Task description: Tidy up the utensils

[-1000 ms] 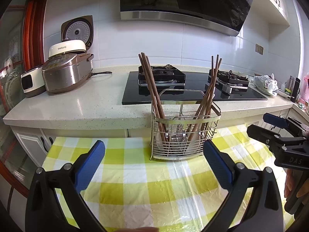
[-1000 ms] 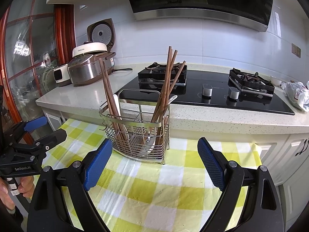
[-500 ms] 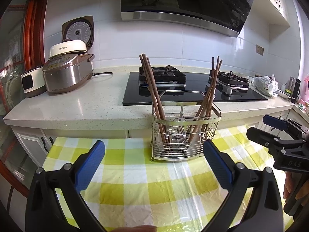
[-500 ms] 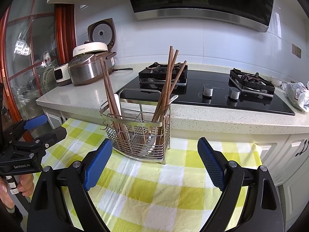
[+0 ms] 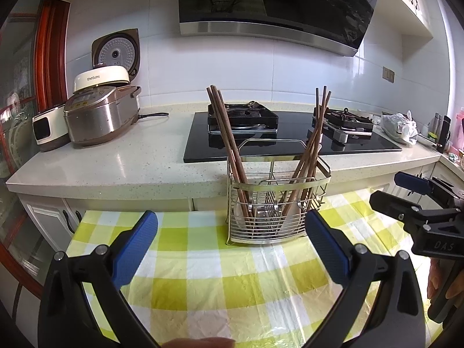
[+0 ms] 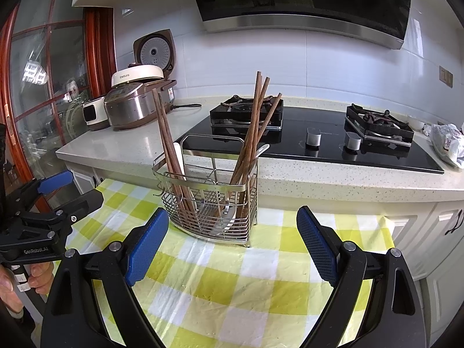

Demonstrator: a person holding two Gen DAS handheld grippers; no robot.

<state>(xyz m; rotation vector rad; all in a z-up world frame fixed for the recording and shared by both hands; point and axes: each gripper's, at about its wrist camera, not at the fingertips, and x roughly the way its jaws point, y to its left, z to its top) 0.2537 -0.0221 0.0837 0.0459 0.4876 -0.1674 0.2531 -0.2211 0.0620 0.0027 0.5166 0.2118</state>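
A steel wire utensil rack stands on the yellow checked tablecloth. Brown chopsticks lean out of its left compartment and its right compartment. Spoons lie low inside it. My left gripper is open and empty, held back from the rack. My right gripper is open too, nothing between its blue pads. Each gripper shows at the edge of the other's view: the left gripper's fingers and the right gripper's fingers.
Behind the table runs a speckled counter with a black gas hob, a rice cooker and a small white appliance at the left. A plastic bag lies at the right. A person's hand holds the left gripper's handle.
Both views have drifted very slightly; the rack sits a touch lower and further right in the left wrist view. Both grippers stay open and empty.
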